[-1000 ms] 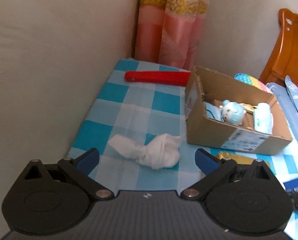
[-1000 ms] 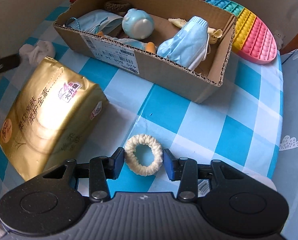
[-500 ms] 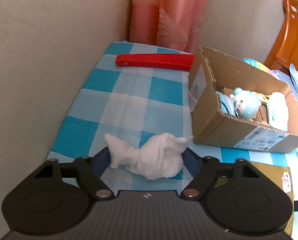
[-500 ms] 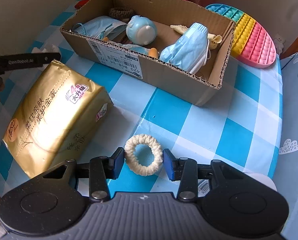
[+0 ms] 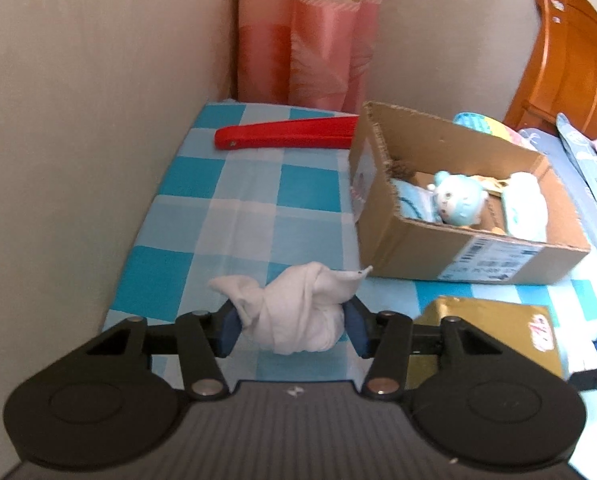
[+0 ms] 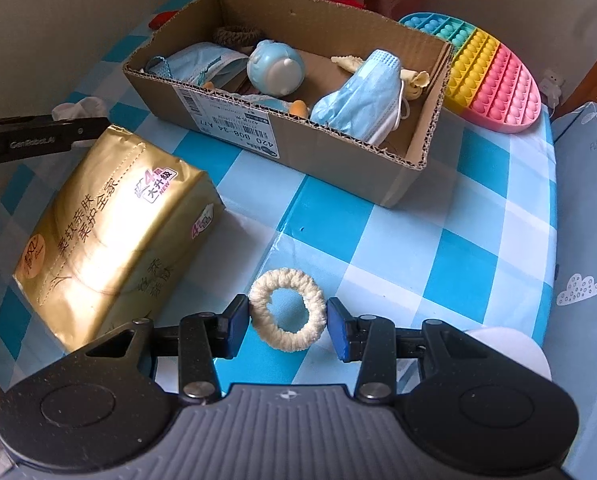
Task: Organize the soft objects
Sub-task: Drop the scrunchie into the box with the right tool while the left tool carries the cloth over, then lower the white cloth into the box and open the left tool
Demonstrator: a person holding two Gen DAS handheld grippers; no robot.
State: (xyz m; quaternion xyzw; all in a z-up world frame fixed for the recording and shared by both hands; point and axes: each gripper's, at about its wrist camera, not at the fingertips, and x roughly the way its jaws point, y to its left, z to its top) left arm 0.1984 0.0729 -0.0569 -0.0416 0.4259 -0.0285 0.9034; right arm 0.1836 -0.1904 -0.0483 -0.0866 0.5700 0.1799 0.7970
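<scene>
Closing on the white sock (image 5: 298, 316), my left gripper (image 5: 292, 330) now has both blue pads pressed into the bundle's sides; a second ago those fingers stood wide apart with the sock lying loose on the checked cloth (image 5: 234, 208) beyond them. The sock now sits bunched between the pads at the near edge of the cloth, one end poking out left and a corner pointing right toward the box (image 5: 414, 256).

My right gripper (image 6: 286, 326) has hardly changed. Its fingers are part open around the cream scrunchie (image 6: 286, 314), which lies flat on the cloth; the left pad touches the ring, and the right pad is at its edge, though I cannot tell if it presses. I have not lifted it.

From the right view, the gold tissue pack (image 6: 114, 236) lies to the left, near the box's front wall. Inside the box are blue masks (image 6: 362, 96) and a blue plush toy (image 6: 274, 66). A rainbow pop toy (image 6: 494, 80) rests beyond the box's right end. From the left view, a red bar (image 5: 286, 138) lies at the far end of the cloth by the pink curtain (image 5: 310, 36).
</scene>
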